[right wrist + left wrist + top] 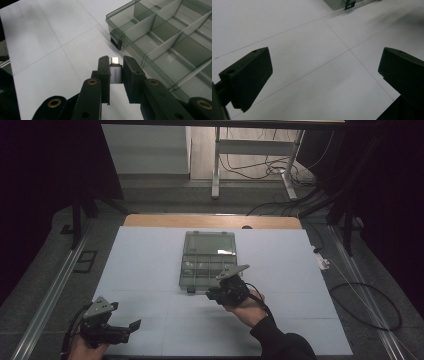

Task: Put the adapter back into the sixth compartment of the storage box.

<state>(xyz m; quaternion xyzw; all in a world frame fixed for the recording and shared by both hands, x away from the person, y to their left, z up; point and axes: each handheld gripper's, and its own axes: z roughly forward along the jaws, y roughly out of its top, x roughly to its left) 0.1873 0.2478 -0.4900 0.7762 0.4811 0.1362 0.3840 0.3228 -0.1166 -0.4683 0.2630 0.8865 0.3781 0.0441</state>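
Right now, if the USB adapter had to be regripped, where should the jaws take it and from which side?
Grip the USB adapter across its flat silver sides at mid-body, as the right gripper does now, coming from the blunt rear end. That leaves the narrow plug tip free, pointing toward the compartment box.

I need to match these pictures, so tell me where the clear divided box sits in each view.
High view: the box lies open at the table's middle, just beyond the right claw.
Left gripper view: one corner with the black latch at the top edge.
Right gripper view: upper right, beyond the claw's small grey adapter.
Shared landmark: the black latch.
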